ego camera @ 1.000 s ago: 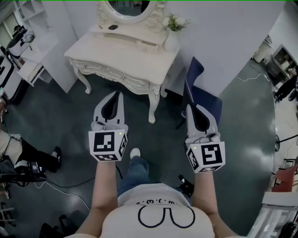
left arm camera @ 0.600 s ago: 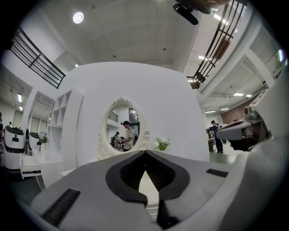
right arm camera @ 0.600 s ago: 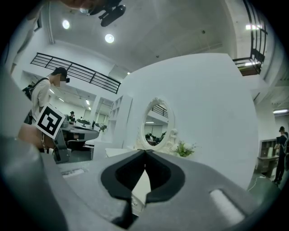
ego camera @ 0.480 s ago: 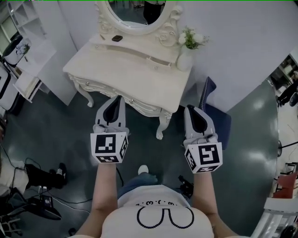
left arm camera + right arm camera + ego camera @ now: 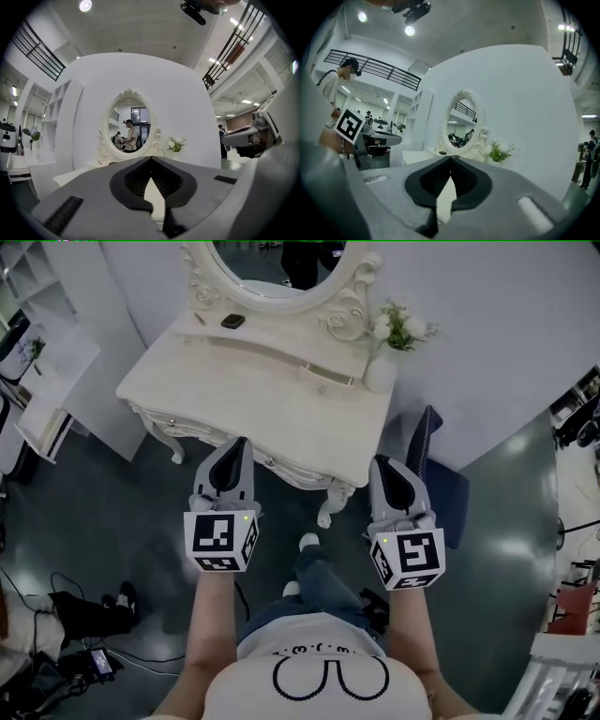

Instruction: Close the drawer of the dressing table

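A cream dressing table [image 5: 239, 381] with carved legs and an oval mirror [image 5: 272, 268] stands ahead of me against a white wall. A small drawer [image 5: 322, 377] in its raised back shelf sticks out a little. My left gripper [image 5: 238, 442] is shut and empty, its tip over the table's front edge. My right gripper [image 5: 382, 463] is shut and empty too, beside the table's right front corner. In the left gripper view the closed tips [image 5: 151, 158] point level at the mirror [image 5: 131, 131]. The right gripper view shows its closed tips [image 5: 451, 157] aimed at the table as well.
A white vase of flowers [image 5: 384, 362] stands on the table's right end, a small black object [image 5: 232, 322] near the mirror. A blue chair [image 5: 436, 474] sits right of the table, white shelving [image 5: 42, 381] to the left. Cables and black gear [image 5: 84, 615] lie on the floor.
I have walked towards the dressing table. It has grown nearer in the head view, and both shut grippers have gone from over the floor to its front edge.
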